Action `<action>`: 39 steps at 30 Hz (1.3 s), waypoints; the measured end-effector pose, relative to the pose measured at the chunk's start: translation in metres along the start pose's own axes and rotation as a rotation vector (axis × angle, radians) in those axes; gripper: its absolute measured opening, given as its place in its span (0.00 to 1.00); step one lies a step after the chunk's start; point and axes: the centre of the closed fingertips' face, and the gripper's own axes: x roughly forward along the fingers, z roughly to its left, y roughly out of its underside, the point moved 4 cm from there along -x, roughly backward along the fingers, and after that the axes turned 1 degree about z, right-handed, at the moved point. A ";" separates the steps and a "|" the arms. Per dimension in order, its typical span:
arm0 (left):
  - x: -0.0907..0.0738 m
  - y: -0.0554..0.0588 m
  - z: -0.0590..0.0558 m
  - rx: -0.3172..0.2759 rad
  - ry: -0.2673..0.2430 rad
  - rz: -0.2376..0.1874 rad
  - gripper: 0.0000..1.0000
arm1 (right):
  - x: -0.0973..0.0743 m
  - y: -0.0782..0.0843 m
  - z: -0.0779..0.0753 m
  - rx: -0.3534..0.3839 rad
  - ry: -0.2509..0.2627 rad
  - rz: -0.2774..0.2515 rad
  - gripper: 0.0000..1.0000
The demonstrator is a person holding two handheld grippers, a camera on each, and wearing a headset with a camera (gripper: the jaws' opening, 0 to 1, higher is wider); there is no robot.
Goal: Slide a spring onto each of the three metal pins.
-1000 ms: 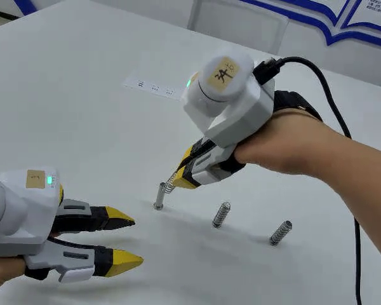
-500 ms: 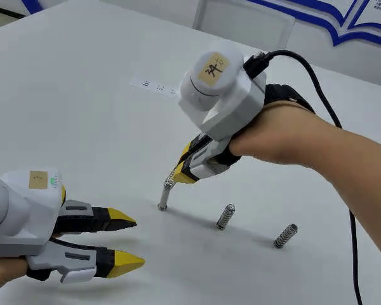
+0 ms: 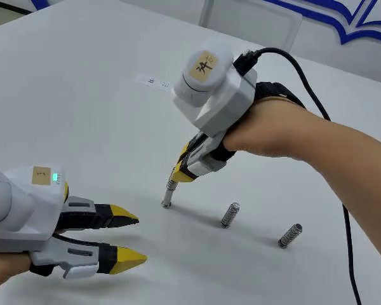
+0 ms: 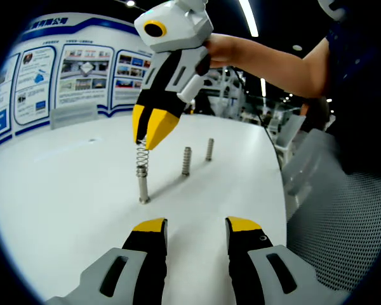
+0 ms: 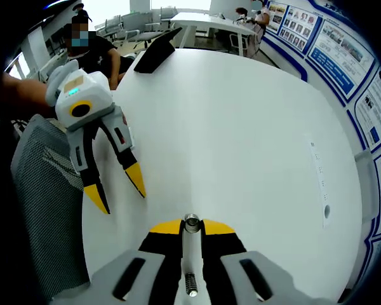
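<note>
Pinching the last spring (image 3: 171, 185) in the right claw (image 3: 177, 176) atop the bare pin (image 3: 167, 200); seeing middle spring (image 3: 230, 215) and end spring (image 3: 290, 235) already on theirs; holding left claw (image 3: 142, 238) apart; looking nearly done.

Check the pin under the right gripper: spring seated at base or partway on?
Partway on. The spring covers just the top of the pin, its upper end held by the right gripper; the lower shaft is bare.

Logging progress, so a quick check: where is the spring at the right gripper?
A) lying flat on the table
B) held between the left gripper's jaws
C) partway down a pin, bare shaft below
C: the right gripper pinches the spring over the top of the pin, whose lower shaft shows bare.
</note>
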 end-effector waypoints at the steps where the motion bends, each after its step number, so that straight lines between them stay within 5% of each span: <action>1: 0.000 0.000 0.000 -0.001 -0.001 0.000 0.38 | 0.002 0.000 0.001 -0.001 -0.002 0.002 0.12; 27: 0.002 0.004 0.002 -0.017 -0.001 0.004 0.38 | 0.043 0.018 0.001 0.047 -0.040 0.035 0.12; 39: 0.003 0.002 0.002 -0.013 0.002 0.009 0.38 | 0.036 0.022 0.000 0.019 -0.014 0.012 0.17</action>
